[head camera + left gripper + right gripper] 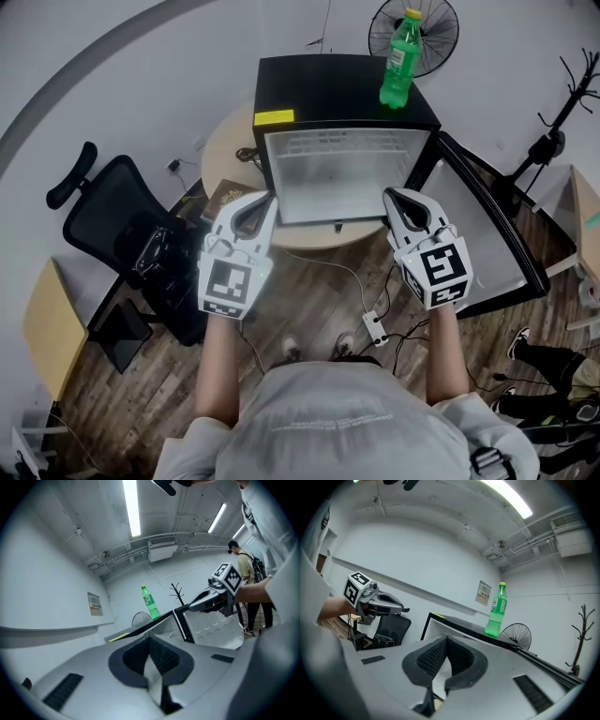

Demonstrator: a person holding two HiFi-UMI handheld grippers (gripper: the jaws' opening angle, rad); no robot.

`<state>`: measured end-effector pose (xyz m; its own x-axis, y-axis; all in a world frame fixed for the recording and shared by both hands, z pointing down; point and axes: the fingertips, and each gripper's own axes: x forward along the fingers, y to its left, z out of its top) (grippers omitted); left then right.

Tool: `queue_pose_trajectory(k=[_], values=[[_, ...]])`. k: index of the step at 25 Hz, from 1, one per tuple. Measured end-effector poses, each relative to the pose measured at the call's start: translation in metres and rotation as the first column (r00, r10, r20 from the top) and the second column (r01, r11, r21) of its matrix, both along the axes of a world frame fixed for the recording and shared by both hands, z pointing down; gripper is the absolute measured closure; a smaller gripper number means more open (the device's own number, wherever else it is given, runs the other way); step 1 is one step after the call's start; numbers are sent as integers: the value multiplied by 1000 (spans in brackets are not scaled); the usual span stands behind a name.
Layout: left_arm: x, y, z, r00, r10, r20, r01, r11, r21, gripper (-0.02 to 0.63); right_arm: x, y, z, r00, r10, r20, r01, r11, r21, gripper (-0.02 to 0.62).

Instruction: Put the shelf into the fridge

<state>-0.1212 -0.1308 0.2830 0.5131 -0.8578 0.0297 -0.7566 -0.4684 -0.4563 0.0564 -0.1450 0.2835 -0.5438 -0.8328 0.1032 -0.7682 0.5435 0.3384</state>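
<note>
At far left of the head view, a black mesh office chair (112, 220) is standing on the wood-plank floor, well apart from both tools.

Left gripper (262, 202): a hand is holding it out level in front of the body, with its tip pointing at the lower left corner of the fridge opening. In its own view the left gripper (151, 641) is showing its dark ribbed pads pressed together, jaws fully closed and gripping no object.

Centre: the small black cube-shaped fridge (328, 89) is sitting on a round pale wooden table (225, 150) with its cavity facing the person. A pale slatted panel (328, 145) is lying across the upper part of the white cavity; I cannot tell whether this is the shelf. A green plastic bottle with a yellow cap (401, 58) is standing upright on the fridge top, near its right rear corner.

Right gripper (392, 197): it is hovering level near the lower right corner of the opening. In its own view the right gripper (446, 641) is likewise closed pad against pad, clamping nothing.

Right of that, the black-framed fridge door (487, 225) is hanging wide open, white inner face showing. A black coat stand (562, 112) is standing beyond it.
</note>
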Motion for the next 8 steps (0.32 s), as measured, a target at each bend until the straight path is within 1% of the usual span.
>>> queue_pose_trajectory(k=[8], values=[[6, -8, 5, 1000, -2, 19, 2, 1000, -4, 588, 8, -7, 4, 1000, 14, -6, -14, 1000, -1, 580]])
